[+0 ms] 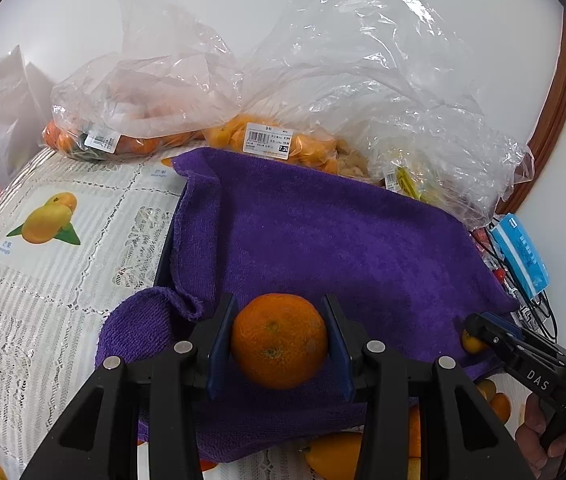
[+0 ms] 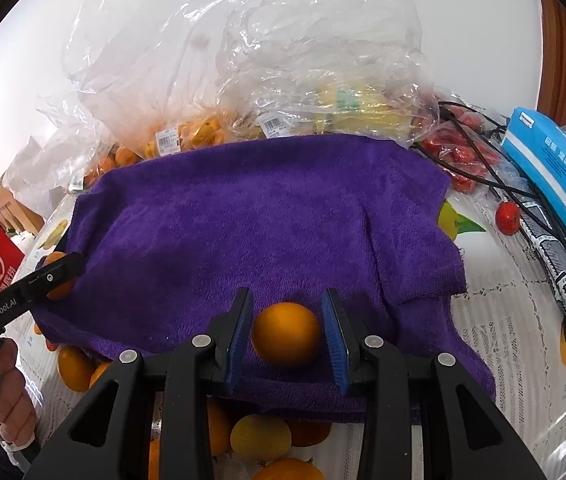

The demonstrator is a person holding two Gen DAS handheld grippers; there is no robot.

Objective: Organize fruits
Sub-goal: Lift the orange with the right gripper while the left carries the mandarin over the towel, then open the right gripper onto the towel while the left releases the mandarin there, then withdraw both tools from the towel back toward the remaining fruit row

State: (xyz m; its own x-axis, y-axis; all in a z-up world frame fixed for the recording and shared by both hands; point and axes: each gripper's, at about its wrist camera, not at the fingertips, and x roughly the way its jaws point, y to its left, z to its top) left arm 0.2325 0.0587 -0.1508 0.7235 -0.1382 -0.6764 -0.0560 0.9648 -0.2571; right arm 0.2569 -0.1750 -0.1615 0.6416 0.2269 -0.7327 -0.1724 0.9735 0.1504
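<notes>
In our left gripper (image 1: pixel 279 340) we hold a mandarin (image 1: pixel 279 340), dull orange with a speckled skin, its blue pads pressed against both sides of the fruit. It hangs just over the near edge of a purple towel (image 1: pixel 323 232) that is spread across the worktop (image 1: pixel 43 280), which wears a lace-patterned cloth printed with mango pictures.

Our right gripper (image 2: pixel 287 334) carries a smaller, smoother orange fruit (image 2: pixel 286 334), likely a kumquat; the jaws stand narrow around it. The left pad touches it, while a thin gap shows at the right pad, so we cannot tell how firmly it is clamped. It too sits above the towel's near edge.

Behind the towel lie clear plastic bags (image 1: pixel 143 92) of orange fruit with price labels, and one bag (image 2: pixel 459 156) of small red fruit at the right. A single red fruit (image 2: pixel 507 218) lies loose beside a blue box (image 2: pixel 555 176) and black cables (image 2: pixel 483 160). Loose citrus fruits (image 2: pixel 261 436) rest on the worktop just in front of the towel.
</notes>
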